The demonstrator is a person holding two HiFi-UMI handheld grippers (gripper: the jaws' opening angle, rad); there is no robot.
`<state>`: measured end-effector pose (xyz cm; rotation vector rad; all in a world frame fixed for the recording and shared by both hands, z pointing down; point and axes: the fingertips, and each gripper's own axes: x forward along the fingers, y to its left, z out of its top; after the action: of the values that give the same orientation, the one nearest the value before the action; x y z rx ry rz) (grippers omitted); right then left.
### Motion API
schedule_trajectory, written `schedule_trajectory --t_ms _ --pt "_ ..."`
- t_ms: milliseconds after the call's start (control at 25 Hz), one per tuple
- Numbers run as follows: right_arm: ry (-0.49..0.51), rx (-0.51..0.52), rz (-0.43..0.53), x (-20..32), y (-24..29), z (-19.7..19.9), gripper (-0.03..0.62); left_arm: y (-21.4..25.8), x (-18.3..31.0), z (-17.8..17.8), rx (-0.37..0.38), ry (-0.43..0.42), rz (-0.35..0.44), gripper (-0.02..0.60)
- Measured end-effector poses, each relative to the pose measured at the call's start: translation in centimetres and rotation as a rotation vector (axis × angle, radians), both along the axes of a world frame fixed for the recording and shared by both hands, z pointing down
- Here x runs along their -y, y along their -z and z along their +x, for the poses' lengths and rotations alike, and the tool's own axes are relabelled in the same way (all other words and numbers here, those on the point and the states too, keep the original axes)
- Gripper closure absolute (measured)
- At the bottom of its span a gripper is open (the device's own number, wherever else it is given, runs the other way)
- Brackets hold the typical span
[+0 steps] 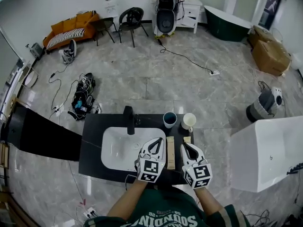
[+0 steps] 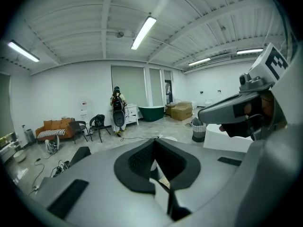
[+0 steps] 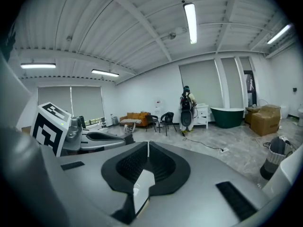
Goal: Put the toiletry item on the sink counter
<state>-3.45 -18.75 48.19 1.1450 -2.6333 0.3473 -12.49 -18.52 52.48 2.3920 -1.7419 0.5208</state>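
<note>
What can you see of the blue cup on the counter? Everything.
The blue cup is small and round, teal-blue wall, dark inside; material and contents too small to tell. It stands upright, mouth up, on the black counter, just beyond the white basin's far right corner, right of the black faucet. A white cup stands to its right, apart. Nothing else touches it.

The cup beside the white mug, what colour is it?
The cup is dark teal-blue; the head view shows it best.
</note>
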Motion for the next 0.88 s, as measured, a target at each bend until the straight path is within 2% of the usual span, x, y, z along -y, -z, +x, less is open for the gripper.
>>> schedule_trajectory --t_ms 360,680,880 --pt "0.056 -0.001 0.003 -1.5 0.5 -2.0 0.551 0.4 -2.1 -1.8 -0.011 0.017 -0.031 0.571" --pt "0.068 0.0 0.026 -1.6 1.3 -2.5 0.551 1.1 -2.3 -2.2 -0.023 0.019 -0.021 0.571" --pt "0.074 0.002 0.032 -1.7 1.4 -2.7 0.551 2.0 -2.0 -1.8 -0.003 -0.008 -0.003 0.571"
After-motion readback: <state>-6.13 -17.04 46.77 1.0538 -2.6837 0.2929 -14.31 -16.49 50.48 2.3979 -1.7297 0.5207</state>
